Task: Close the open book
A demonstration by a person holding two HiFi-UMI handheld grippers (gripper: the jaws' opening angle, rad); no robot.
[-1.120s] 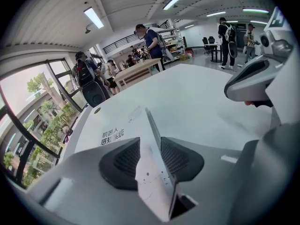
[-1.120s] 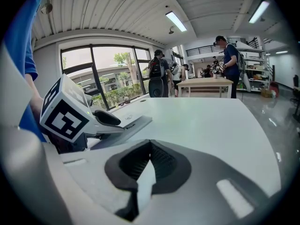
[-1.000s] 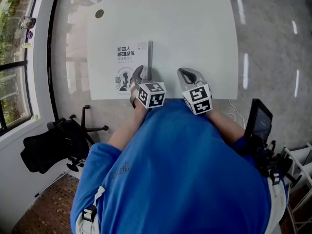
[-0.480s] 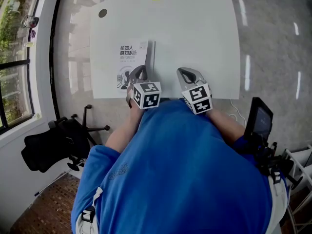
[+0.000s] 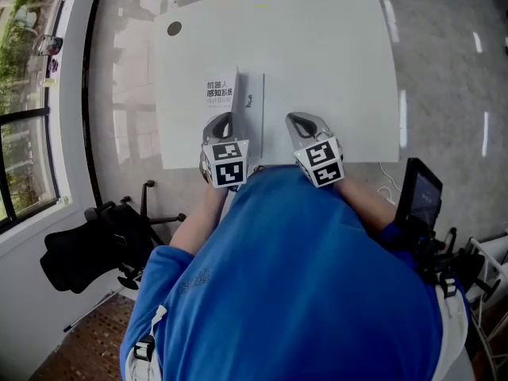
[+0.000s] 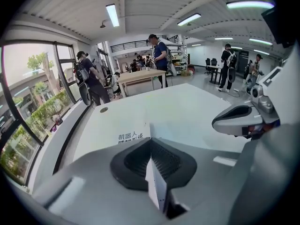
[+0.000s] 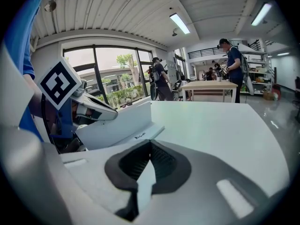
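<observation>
A white book (image 5: 222, 92) with printed title lies on the left half of the white table (image 5: 333, 54). Its titled leaf (image 7: 117, 124) stands tilted up off the table, while the rest (image 5: 252, 109) lies flat. My left gripper (image 5: 225, 122) is shut on that leaf's near edge, and a thin white sheet shows between its pads (image 6: 161, 161). The title shows just past the left gripper (image 6: 150, 142). My right gripper (image 5: 300, 122) hovers to the right of the book, apart from it. Its jaws (image 7: 150, 144) are shut with nothing in them.
A round cable hole (image 5: 174, 28) sits at the table's far left corner. A black office chair (image 5: 87, 252) stands on the floor at the left, and a black device (image 5: 421, 197) at the right. Several people (image 6: 159, 55) stand around a wooden table far behind.
My left gripper has shut on the book's near edge and shifted left and up. The titled leaf now stands steeper and looks narrower from above. The right gripper has drifted slightly.
</observation>
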